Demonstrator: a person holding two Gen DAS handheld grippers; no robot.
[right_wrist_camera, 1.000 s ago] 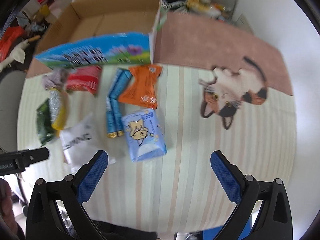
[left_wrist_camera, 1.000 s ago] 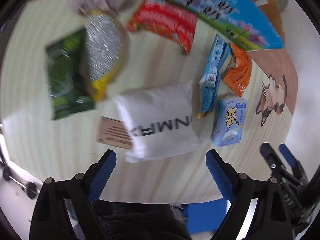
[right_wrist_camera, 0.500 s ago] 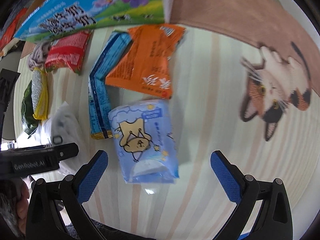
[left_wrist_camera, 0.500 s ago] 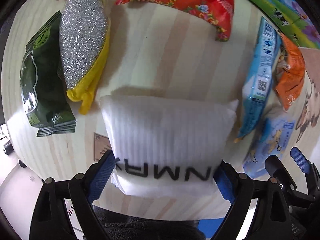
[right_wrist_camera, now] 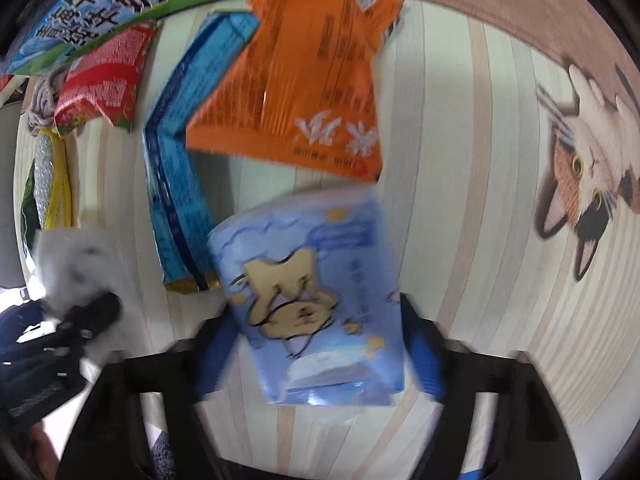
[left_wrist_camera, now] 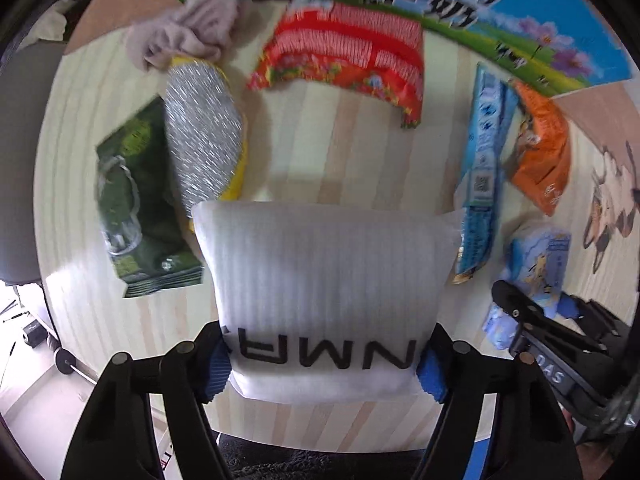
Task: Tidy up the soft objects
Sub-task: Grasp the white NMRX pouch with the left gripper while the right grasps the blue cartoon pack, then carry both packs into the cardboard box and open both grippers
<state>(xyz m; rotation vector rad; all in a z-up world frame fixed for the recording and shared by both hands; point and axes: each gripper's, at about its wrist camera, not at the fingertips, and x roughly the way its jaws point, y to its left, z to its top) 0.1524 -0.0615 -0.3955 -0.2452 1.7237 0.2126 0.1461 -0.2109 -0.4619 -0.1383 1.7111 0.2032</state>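
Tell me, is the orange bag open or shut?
Cannot tell. The orange bag lies flat on the table, and no torn or open end shows.

A pale striped wooden table [right_wrist_camera: 460, 128] carries a brown cat-print mat [right_wrist_camera: 580, 152]; grey floor [left_wrist_camera: 24, 376] shows beyond its edge.

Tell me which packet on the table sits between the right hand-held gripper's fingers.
The pale blue tissue packet with the cartoon animal. The right hand-held gripper is closing around it; the orange packet and long blue packet lie beyond it.
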